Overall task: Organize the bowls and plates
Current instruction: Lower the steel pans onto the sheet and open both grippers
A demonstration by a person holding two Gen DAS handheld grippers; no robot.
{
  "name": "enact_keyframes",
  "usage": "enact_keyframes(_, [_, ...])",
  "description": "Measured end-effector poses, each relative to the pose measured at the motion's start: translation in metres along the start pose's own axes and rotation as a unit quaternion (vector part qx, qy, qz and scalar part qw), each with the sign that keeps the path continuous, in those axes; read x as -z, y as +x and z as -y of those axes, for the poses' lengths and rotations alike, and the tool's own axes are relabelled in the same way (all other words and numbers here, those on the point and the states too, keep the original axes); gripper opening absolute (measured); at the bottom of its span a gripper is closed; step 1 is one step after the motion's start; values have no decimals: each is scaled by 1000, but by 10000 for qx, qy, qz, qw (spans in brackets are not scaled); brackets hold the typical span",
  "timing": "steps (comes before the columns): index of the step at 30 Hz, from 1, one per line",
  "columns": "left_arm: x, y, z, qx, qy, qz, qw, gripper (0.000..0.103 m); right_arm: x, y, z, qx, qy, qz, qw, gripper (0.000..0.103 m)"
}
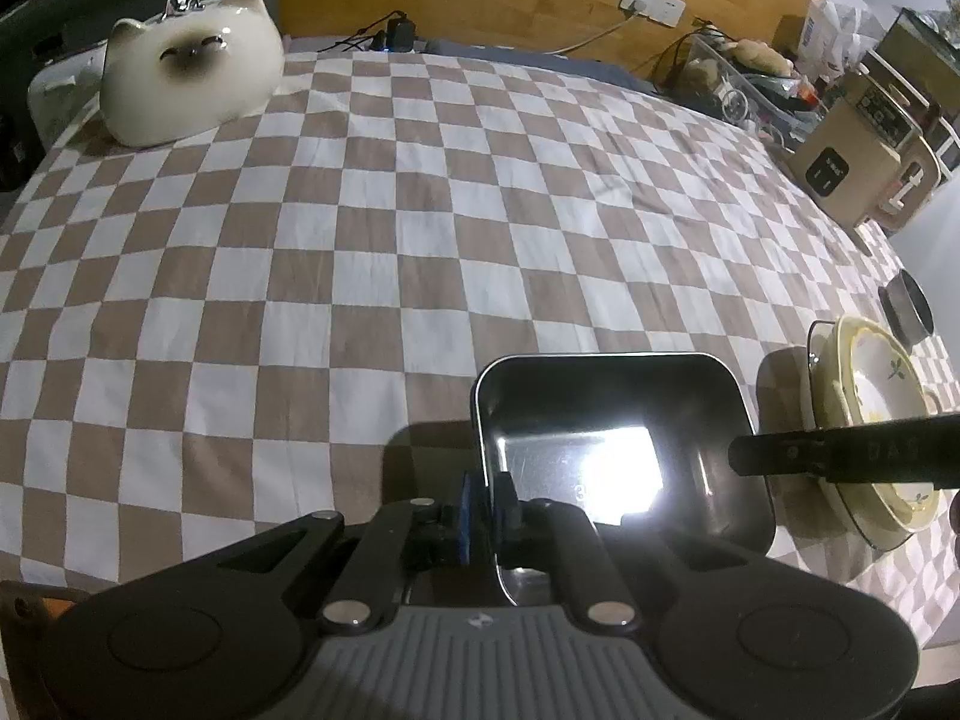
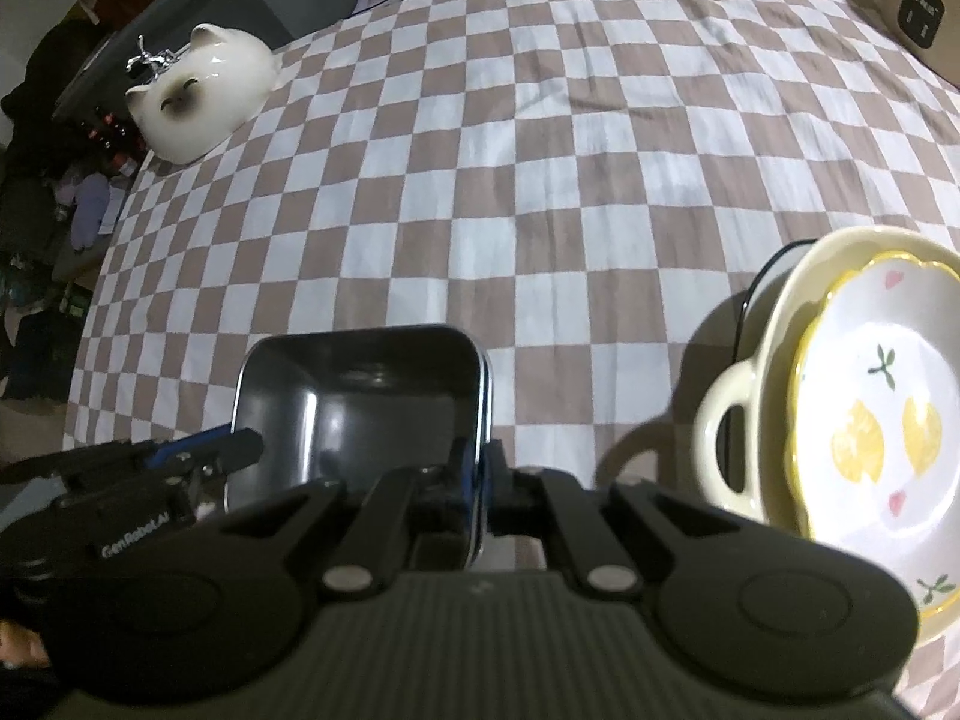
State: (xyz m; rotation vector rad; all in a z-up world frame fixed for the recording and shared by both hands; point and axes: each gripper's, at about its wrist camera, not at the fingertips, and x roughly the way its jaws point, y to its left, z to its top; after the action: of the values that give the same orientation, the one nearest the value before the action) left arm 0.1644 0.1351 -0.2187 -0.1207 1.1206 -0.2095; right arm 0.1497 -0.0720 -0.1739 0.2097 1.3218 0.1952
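A rectangular metal tray [image 1: 606, 420] [image 2: 360, 402] sits low over the checked cloth between both grippers. My left gripper [image 1: 486, 507] [image 2: 243, 447] straddles the tray's left rim; a thin gap shows between the inner finger and the wall, so the pads do not press. On the opposite rim my right gripper [image 2: 478, 474] [image 1: 741, 453] is shut, pinching the edge. Right of the tray stands a stack of dishes: a flower-shaped plate with yellow fruit [image 2: 876, 420] [image 1: 876, 390] inside a cream handled dish [image 2: 726, 420], over a glass plate [image 1: 810, 348].
A white ceramic cat [image 1: 192, 60] [image 2: 198, 96] sits at the far left corner of the cloth [image 1: 372, 228]. A dark cup [image 1: 906, 312] lies beyond the stack. A beige box [image 1: 852, 168] and clutter line the far right; cables and a power strip [image 1: 396, 36] run along the back.
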Motion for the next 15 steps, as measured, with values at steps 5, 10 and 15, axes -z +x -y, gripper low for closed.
enact_keyframes(5, [-1,2,-5,25,-57,6,10000,18,-1,3,4,-59,104,-38,9999,6])
enact_keyframes(10, [-1,3,-8,68,-92,20,9999,20,0,10,15,-199,437,-203,9986,7])
enact_keyframes(15, [0,3,-10,91,-137,18,9999,23,-1,11,14,-235,445,-189,9986,7])
